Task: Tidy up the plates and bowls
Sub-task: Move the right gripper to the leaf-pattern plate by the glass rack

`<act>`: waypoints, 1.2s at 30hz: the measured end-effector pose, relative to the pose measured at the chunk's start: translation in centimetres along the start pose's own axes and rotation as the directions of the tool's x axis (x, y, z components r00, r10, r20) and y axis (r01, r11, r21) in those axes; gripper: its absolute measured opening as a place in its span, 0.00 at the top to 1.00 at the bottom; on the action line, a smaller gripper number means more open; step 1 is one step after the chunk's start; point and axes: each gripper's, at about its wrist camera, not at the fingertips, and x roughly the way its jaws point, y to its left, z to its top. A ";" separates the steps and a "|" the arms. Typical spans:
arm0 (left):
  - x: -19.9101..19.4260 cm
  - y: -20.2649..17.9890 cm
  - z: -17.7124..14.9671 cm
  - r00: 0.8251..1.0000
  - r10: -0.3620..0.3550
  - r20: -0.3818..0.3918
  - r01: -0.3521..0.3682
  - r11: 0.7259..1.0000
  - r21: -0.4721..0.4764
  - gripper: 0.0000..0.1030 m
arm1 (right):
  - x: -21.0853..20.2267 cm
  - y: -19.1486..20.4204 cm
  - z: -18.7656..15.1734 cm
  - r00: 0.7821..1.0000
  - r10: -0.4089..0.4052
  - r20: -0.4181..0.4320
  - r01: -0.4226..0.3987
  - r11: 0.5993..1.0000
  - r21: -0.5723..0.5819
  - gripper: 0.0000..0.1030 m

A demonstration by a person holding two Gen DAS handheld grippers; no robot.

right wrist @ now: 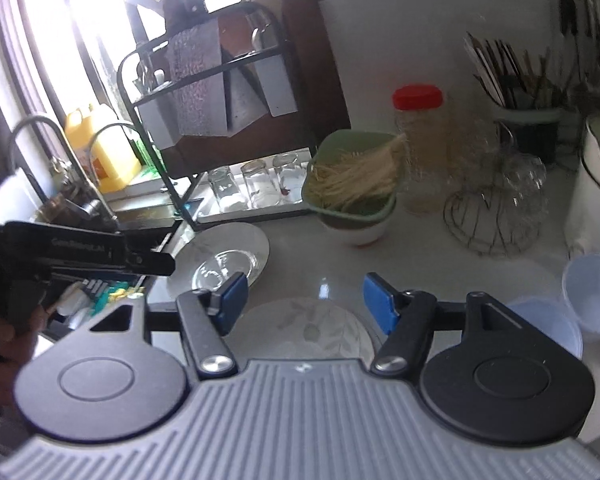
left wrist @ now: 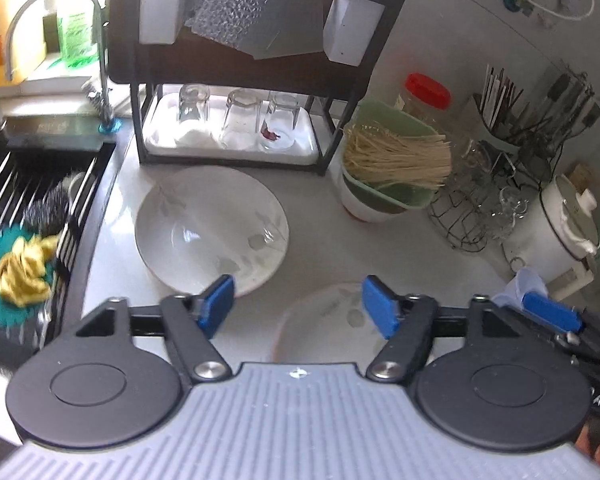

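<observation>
Left claw [left wrist: 296, 306], right claw [right wrist: 302, 300]: both open, empty, freed above small white leaf-patterned plate [right wrist: 308, 330] near worktop [left wrist: 332, 240] front edge.

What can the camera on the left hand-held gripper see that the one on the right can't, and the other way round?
Only the left view shows the sink rack with a yellow cloth. Only the right view shows the pale blue plastic cups and a yellow bottle at the window. Both show the large plate, the smaller leaf-patterned plate, the red-lidded jar and the upturned glasses.
</observation>
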 end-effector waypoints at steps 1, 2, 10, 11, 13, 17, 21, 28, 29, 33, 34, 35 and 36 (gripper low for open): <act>0.3 0.4 0.4 1.000 0.004 -0.002 -0.004 1.000 0.010 0.16 | 0.5 0.4 0.3 1.000 -0.010 0.001 0.010 1.000 -0.009 0.27; 0.6 1.0 0.8 1.000 0.001 -0.003 -0.001 1.000 0.019 0.14 | 1.1 0.6 0.5 1.000 -0.013 -0.002 0.013 1.000 -0.008 0.18; 3.0 5.1 3.5 0.998 -0.050 -0.024 0.051 0.998 0.035 0.07 | 5.9 2.1 1.8 0.998 -0.039 -0.046 0.041 0.999 0.034 0.14; 3.3 5.6 3.9 0.998 -0.055 -0.026 0.056 0.998 0.036 0.07 | 6.6 2.2 2.0 0.998 -0.034 -0.057 0.037 0.998 0.046 0.14; 3.9 6.5 4.5 0.997 -0.067 -0.037 0.068 0.997 0.033 0.07 | 8.0 2.5 2.2 0.996 -0.029 -0.083 0.035 0.997 0.070 0.14; 5.6 8.4 5.4 0.996 -0.069 -0.063 0.071 0.997 0.027 0.07 | 10.5 3.8 2.8 0.993 -0.032 -0.116 0.039 0.998 0.057 0.14; 7.2 10.2 6.0 0.995 -0.064 -0.073 0.066 0.998 0.018 0.07 | 12.8 4.6 3.3 0.988 -0.032 -0.150 0.043 0.997 0.069 0.14; 9.6 13.5 7.0 0.992 -0.062 -0.107 0.063 0.998 0.004 0.07 | 15.9 5.3 3.3 0.978 -0.064 -0.201 0.085 0.991 0.102 0.15; 10.0 13.8 7.1 0.992 -0.060 -0.115 0.061 0.998 0.005 0.07 | 16.3 5.3 3.2 0.976 -0.061 -0.210 0.086 0.990 0.113 0.15; 12.1 15.3 7.2 0.985 -0.073 -0.154 0.074 0.997 -0.004 0.07 | 18.0 5.4 2.6 0.964 -0.066 -0.257 0.102 0.986 0.131 0.18; 12.5 15.6 7.3 0.983 -0.082 -0.161 0.082 0.997 -0.007 0.07 | 18.5 5.5 2.5 0.960 -0.067 -0.272 0.106 0.985 0.133 0.20; 12.9 16.0 7.3 0.982 -0.086 -0.170 0.085 0.996 -0.010 0.08 | 19.0 5.5 2.3 0.957 -0.065 -0.284 0.108 0.985 0.137 0.20; 13.3 16.2 7.3 0.981 -0.087 -0.173 0.087 0.996 -0.009 0.08 | 19.5 5.6 2.3 0.954 -0.061 -0.292 0.107 0.984 0.144 0.20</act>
